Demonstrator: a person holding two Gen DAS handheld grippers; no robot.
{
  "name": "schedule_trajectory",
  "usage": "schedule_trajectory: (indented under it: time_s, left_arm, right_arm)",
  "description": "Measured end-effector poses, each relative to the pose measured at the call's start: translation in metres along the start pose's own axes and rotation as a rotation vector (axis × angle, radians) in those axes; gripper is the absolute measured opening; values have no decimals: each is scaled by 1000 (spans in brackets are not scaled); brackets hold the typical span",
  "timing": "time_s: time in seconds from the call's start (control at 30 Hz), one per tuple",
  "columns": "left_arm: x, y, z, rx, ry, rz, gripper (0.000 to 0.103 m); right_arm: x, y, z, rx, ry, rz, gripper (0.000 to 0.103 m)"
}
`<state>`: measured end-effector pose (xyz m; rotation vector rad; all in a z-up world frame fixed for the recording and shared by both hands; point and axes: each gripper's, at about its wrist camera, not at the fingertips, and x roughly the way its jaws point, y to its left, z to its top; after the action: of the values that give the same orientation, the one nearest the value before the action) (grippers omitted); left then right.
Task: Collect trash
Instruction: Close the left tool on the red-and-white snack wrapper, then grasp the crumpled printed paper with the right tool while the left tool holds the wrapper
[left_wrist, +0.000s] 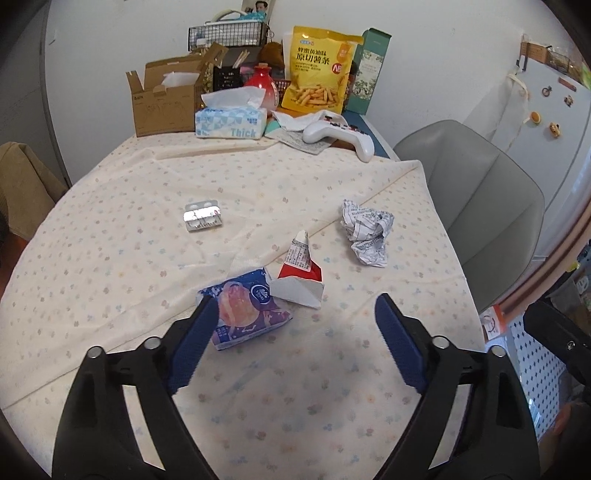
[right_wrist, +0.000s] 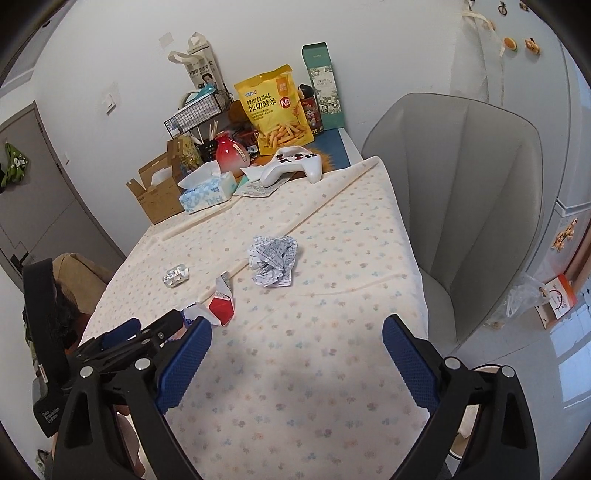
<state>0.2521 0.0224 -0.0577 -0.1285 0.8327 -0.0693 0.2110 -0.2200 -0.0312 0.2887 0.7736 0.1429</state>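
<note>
Your left gripper (left_wrist: 291, 325) hangs spread, empty, its left pad beside the blue wrapper (left_wrist: 245, 308) near the table's (left_wrist: 110, 206) front edge; closing now just nudges it; right gripper (right_wrist: 297, 345) spread too.

The tissue box (left_wrist: 231, 123) shows the word "Thick". The yellow snack bag (left_wrist: 319, 70) carries "原切薯条" and a round "NB" sign (other print is too small to read).

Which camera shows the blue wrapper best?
The left wrist view: the blue wrapper lies whole, just ahead of the left tool. In the right wrist view only a sliver peeks out behind the left tool.
</note>
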Motion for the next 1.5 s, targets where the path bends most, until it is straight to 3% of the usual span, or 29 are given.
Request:
schedule_trajectory:
  time_s: [0.43, 0.53, 0.6, 1.13, 1.5]
  left_arm:
    - [50, -10, 5, 26, 57, 33, 76]
    - [60, -8, 6, 20, 83, 29, 61]
    - [65, -7, 5, 13, 99, 24, 41]
    - [48, -4, 48, -4, -45, 66, 36]
    - [82, 8, 70, 5, -39, 128, 36]
  right_arm:
    - [38, -9, 4, 10, 61, 6, 90]
    - [43, -7, 5, 1, 67, 10, 90]
    - [47, -5, 6, -3, 69, 13, 89]
    - [74, 12, 35, -45, 77, 44, 84]
    - [124, 30, 53, -92, 112, 68, 82]
